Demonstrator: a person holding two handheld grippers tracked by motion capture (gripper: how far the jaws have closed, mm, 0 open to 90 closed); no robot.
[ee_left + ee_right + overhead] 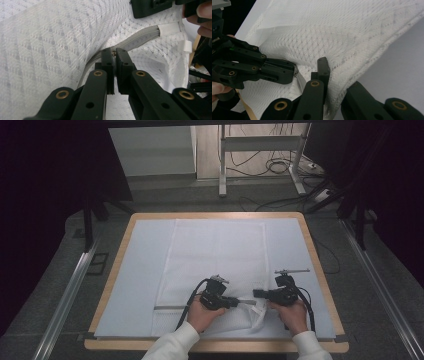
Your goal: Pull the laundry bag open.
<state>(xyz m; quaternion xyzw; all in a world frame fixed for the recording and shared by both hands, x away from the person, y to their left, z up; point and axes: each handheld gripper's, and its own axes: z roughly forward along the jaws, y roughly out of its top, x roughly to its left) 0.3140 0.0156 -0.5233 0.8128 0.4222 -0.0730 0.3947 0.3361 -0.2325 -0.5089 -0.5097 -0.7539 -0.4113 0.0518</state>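
At the near edge of the counter (115, 285), the white mesh bag (217, 255) lies flat, its zipper (140, 40) running along the end nearest the person. The left claw (234, 303) has its jaws pressed nearly together on what appears to be the zipper's small metal pull. The right claw (258, 293), just beside the pull, has its jaws pinched through a fold of mesh at the bag's near right corner, lifting it slightly.

Judged step: working the zipper, one claw anchoring the fabric while the other draws the pull. The next move likely calls for a steady draw along the zipper line with the mesh kept taut.

Left of the bag, open sheet offers ample room; beyond the bag, the counter's far edge is well apart.
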